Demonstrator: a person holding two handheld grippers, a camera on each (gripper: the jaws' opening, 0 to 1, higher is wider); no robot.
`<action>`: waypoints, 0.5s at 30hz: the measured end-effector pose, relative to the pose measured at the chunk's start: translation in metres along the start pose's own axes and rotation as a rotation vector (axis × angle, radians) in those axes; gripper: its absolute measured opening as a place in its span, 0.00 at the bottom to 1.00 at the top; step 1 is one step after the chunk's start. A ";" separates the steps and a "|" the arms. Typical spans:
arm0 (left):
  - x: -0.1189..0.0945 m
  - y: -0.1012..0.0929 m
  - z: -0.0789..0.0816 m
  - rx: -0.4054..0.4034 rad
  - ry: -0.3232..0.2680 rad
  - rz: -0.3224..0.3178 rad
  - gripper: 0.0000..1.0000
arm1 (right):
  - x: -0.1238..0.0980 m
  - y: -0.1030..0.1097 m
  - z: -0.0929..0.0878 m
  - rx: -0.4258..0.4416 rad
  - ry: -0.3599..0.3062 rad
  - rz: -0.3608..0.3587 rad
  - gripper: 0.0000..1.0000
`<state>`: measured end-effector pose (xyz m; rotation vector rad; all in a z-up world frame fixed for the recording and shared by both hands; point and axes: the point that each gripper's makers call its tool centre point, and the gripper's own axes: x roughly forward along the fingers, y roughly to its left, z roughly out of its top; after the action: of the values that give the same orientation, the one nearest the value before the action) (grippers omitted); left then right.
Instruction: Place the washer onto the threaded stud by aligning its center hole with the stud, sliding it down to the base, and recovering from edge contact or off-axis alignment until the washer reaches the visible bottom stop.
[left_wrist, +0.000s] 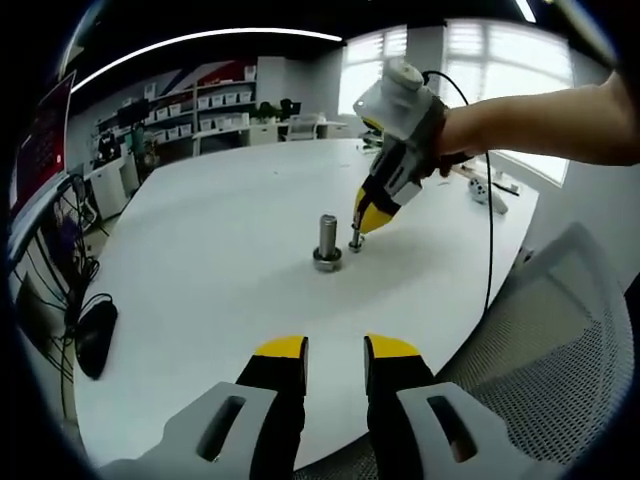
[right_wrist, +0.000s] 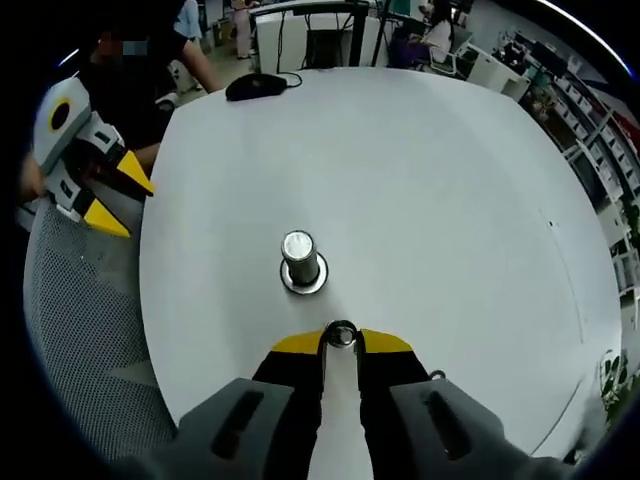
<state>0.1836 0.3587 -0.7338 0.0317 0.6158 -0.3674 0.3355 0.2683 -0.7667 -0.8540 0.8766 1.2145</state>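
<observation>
Right gripper (right_wrist: 341, 343) jaws pinch a metal washer (right_wrist: 341, 334) at 6 o'clock of the upright steel stud (right_wrist: 301, 260); left gripper (left_wrist: 335, 362) jaws parted; black mouse (right_wrist: 255, 87) on the smooth white worktop (right_wrist: 430, 200).

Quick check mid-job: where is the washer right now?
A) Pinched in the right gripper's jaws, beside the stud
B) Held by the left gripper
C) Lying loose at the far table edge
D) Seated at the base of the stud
A: in the right gripper view the washer sits pinched at the tips of the right gripper, short of the stud; the left gripper is open and holds nothing.
</observation>
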 end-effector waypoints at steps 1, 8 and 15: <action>0.000 0.000 0.000 -0.004 0.000 0.000 0.20 | 0.001 0.000 -0.001 0.002 0.001 0.000 0.14; 0.000 0.002 -0.001 -0.009 0.005 0.006 0.21 | 0.013 0.001 -0.006 0.010 0.003 0.013 0.14; 0.000 0.002 -0.002 -0.013 0.011 0.004 0.21 | 0.017 0.003 -0.008 0.018 0.002 0.029 0.15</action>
<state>0.1832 0.3605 -0.7356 0.0232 0.6289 -0.3593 0.3336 0.2685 -0.7857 -0.8310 0.9031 1.2290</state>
